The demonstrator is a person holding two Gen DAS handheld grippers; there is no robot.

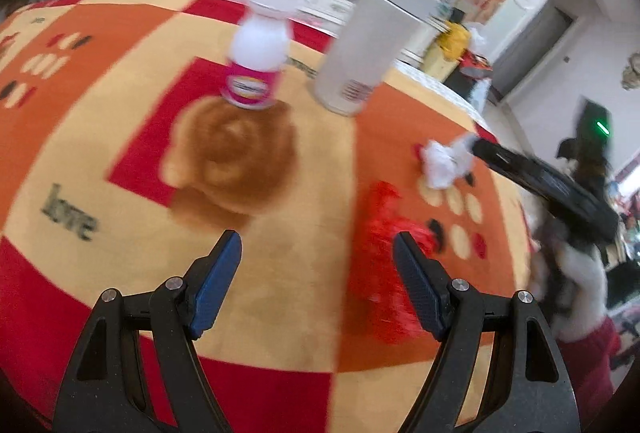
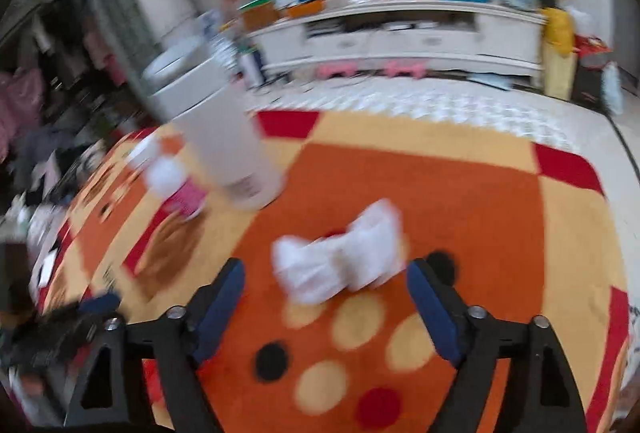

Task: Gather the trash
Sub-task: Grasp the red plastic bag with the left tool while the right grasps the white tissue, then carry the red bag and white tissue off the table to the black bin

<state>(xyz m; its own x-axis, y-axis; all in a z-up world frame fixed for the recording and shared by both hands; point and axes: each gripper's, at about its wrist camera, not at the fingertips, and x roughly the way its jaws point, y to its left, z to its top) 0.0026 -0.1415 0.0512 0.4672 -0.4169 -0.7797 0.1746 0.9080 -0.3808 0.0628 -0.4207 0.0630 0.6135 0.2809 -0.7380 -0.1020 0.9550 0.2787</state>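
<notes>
Patterned desk cloth (image 1: 100,105). White bin (image 1: 360,45) at 1 o'clock, pink-labelled bottle (image 1: 256,65) at 12. Red wrapper (image 1: 380,245) touching right finger of left claw (image 1: 318,281), released. Crumpled tissue (image 2: 340,257) ahead of right claw (image 2: 326,309), released, at 12.

Patterned rug (image 1: 280,241) in orange, cream and red blocks, with the items lying on it.

Standing upright near the rug's far edge are a small white plastic bottle with a pink label (image 1: 258,63) and, just beside it, a tall white cylindrical canister (image 1: 362,49). A crumpled white tissue wad (image 2: 340,261) lies on an orange block next to cream and black dots. A crinkled red plastic wrapper (image 1: 380,261) lies nearer, apart from the tissue. The word "love" and a brown rose motif are printed on the cream area.
</notes>
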